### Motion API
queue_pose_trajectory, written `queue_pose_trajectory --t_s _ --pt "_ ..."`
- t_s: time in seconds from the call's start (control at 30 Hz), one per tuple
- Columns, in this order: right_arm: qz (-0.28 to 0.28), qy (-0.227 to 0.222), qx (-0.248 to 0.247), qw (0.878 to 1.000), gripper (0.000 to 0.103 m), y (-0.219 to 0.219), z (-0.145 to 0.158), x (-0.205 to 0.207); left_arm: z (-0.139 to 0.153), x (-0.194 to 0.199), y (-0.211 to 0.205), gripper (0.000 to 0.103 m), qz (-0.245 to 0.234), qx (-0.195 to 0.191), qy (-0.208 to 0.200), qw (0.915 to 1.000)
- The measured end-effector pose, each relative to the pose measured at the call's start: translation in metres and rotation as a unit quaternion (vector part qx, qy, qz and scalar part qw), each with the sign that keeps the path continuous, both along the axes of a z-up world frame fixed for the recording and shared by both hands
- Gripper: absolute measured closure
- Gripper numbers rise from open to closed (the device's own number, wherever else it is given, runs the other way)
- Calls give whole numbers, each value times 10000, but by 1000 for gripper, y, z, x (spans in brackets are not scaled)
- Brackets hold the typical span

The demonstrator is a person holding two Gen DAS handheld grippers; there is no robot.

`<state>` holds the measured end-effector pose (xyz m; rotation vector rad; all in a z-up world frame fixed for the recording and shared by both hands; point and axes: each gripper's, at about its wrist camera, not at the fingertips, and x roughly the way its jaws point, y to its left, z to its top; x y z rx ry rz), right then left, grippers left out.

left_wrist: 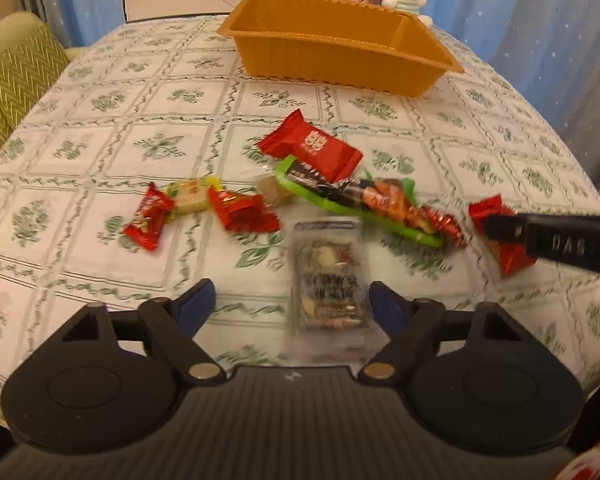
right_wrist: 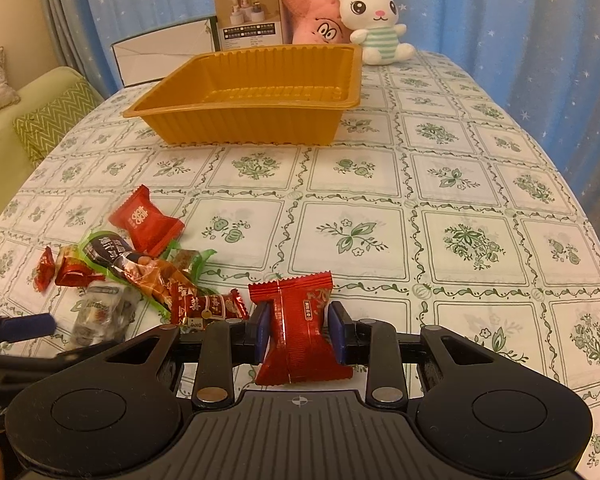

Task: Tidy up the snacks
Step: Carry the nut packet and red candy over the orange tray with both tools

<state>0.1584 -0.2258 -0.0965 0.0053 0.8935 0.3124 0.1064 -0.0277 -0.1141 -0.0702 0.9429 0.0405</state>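
Pinching red candy [right_wrist: 302,328] upright in right fingers [right_wrist: 300,330] | left fingers [left_wrist: 290,304] wide, straddling clear packet [left_wrist: 331,280], lengthwise along them, untouched

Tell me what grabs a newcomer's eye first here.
The red snack packet pinched in the right gripper, near the table's front edge. Behind it, the orange tray stands with no snacks in it. Left, a clear packet lies between the left gripper's open fingers.
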Motion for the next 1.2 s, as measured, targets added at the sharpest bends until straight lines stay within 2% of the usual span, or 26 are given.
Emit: queue_pose_trajectory --t_s 0.1,0.33,0.47,0.83,1.2 --pt "23 -11 -52 10000 71 2 -1 -1 -1 -1 -1 32 -215 200 -58 9996" --pt "93 53 -218 9997 70 6 -6 2 -2 9 -7 45 -850 259 -252 9957" --pt "96 105 -267 9995 70 7 -10 4 -1 11 -9 66 -1091 238 -309 9933" --pt "-97 -69 -311 9994 74 7 0 -3 4 -3 -4 69 -1031 165 -203 9943" --pt "-219 -310 -27 9993 74 7 22 -8 37 -12 3 69 -905 54 -545 9944"
